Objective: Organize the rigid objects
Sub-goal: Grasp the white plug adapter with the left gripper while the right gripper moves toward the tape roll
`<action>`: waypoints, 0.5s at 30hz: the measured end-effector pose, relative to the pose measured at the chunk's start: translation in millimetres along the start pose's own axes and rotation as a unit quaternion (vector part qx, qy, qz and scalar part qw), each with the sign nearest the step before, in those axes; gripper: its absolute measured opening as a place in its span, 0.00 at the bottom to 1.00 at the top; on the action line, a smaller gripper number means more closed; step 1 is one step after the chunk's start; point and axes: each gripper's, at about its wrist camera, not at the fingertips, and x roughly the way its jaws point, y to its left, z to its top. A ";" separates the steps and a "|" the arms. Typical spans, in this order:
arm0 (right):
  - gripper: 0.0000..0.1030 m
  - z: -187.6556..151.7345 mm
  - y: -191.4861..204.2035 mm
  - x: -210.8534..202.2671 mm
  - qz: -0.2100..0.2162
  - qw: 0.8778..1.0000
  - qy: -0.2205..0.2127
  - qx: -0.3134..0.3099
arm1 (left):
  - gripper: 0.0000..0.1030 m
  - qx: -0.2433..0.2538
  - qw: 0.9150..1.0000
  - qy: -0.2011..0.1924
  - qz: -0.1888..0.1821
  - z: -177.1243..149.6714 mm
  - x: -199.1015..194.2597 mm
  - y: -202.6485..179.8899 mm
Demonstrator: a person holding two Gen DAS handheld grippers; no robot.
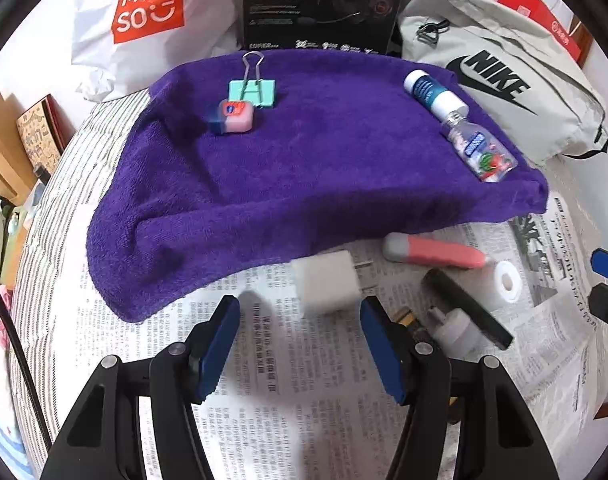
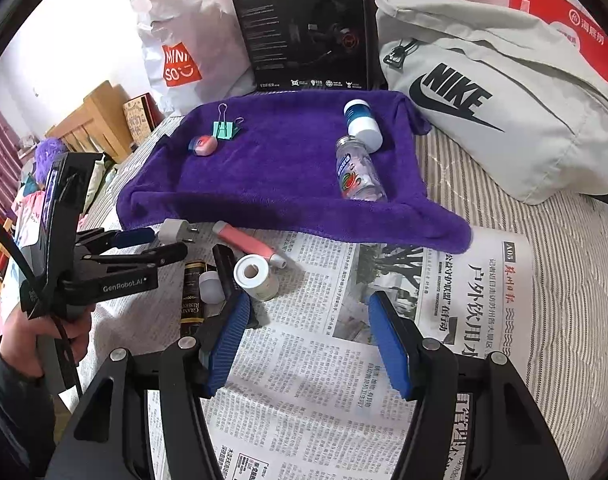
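A purple towel (image 1: 304, 168) lies on the bed and carries a teal binder clip (image 1: 252, 90), a small pink-and-blue case (image 1: 235, 117), a blue-and-white bottle (image 1: 434, 94) and a clear bottle (image 1: 480, 150). On the newspaper (image 1: 264, 360) lie a white plug adapter (image 1: 328, 282), a pink tube (image 1: 434, 252), a white tape roll (image 1: 510, 280), a black stick (image 1: 468, 308) and a small white bottle (image 1: 454, 326). My left gripper (image 1: 300, 312) is open, just short of the adapter. My right gripper (image 2: 308, 308) is open and empty above the newspaper (image 2: 324, 360), right of the tape roll (image 2: 256, 276).
A Miniso bag (image 1: 144, 12), a black headset box (image 1: 320, 4) and a grey Nike bag (image 1: 504, 80) stand behind the towel. A dark gold-lettered tube (image 2: 193, 300) lies beside the small white bottle (image 2: 211, 286). Striped bedding (image 2: 564, 280) surrounds the newspaper.
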 end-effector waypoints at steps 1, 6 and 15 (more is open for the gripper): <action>0.60 0.0 0.3 -0.5 0.000 1.000 -0.001 0.000 | 0.59 0.002 1.000 -0.001 -0.001 1.7 0.6 -3.0; 0.60 -1.0 -0.9 0.7 0.002 1.000 -0.001 0.005 | 0.59 0.001 1.000 0.001 0.010 8.8 9.3 -11.2; 0.60 -4.4 -5.1 5.1 -0.003 1.000 -0.006 0.017 | 0.53 -0.007 1.000 -0.017 0.022 10.6 13.0 -15.7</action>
